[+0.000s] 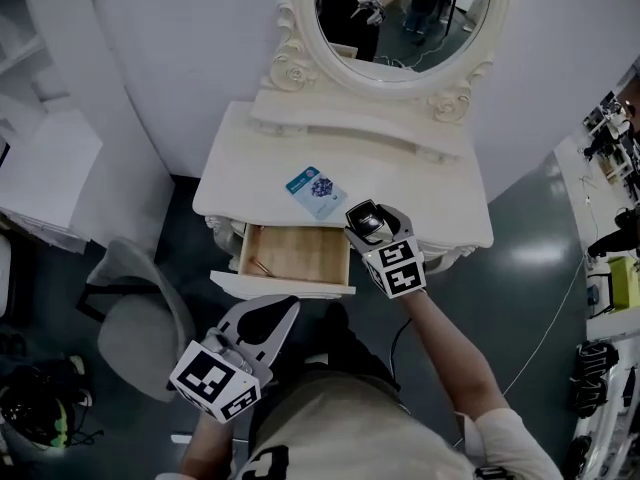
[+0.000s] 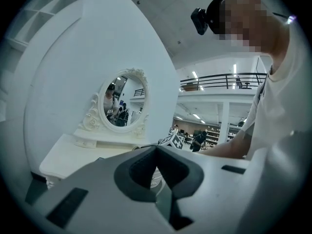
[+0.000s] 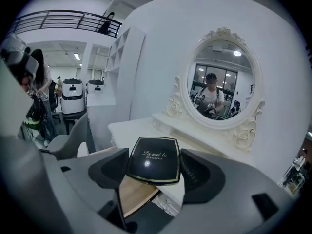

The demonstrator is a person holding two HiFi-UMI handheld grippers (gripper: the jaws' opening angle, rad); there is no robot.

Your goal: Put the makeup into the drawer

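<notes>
Right gripper view showed the right gripper [image 3: 155, 172] pinching a shiny powder compact [image 3: 153, 165] by the open drawer [image 3: 134, 196] corner, so it might slip and miss; the left gripper [image 2: 156, 151] was pressed together, empty.

The open drawer [image 1: 300, 253] is seen mostly bare, save a thin item [image 1: 260, 266] at its left wall. Its right rear corner is overhung by the right tongs [image 1: 369, 222] clamping a compact [image 3: 153, 166].

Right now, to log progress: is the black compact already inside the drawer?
No, the black compact is clamped between the jaws of the right gripper, held up in the air rather than lying in the open drawer.
</notes>
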